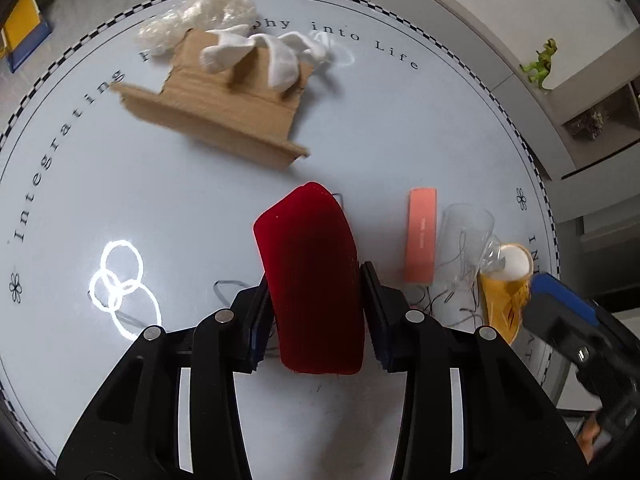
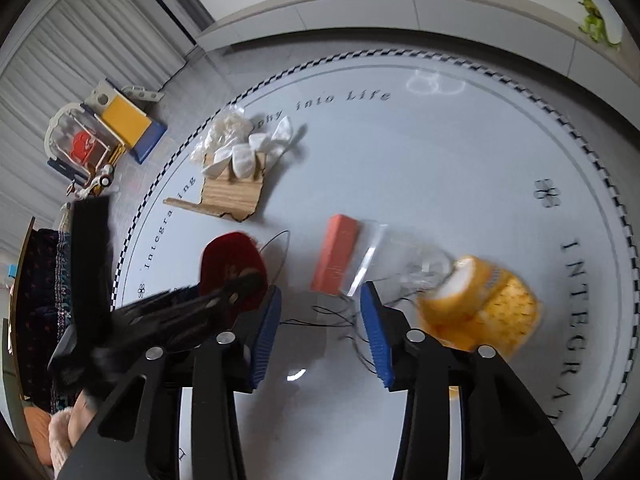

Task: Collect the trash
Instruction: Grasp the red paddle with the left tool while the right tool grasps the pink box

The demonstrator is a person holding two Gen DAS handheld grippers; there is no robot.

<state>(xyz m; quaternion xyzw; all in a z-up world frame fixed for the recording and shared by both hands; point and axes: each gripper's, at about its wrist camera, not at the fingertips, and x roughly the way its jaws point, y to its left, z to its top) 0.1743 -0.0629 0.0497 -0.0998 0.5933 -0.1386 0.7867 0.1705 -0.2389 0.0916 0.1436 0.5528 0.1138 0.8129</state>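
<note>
A round white table (image 1: 168, 200) with a checkered rim and printed lettering carries scattered trash; all positions below are given relative to the red object (image 1: 310, 276), a soft, velvety piece lying near the table's middle. The left gripper (image 1: 314, 312) straddles the red object, its two black jaws set against the object's flanks in a half-closed grip (the left wrist view shows both pads meeting its sides). Beyond the red object, toward the far rim, lies a torn piece of brown cardboard (image 1: 224, 100) with crumpled white tissue (image 1: 256, 52) resting on it and a wad of clear plastic wrap (image 1: 200, 12) just behind. To the right of the red object lies a pink rectangular block (image 1: 420, 236), and just beyond that block a crushed clear plastic cup (image 1: 464, 240) beside a yellow wrapper (image 1: 504, 292). Thin dark threads (image 2: 340, 320) lie loose on the table between the red object and the wrapper. The right gripper (image 2: 320, 332) hangs over these threads, its blue-padded jaws partly apart with nothing between them; the yellow wrapper sits just outside its right finger.
</note>
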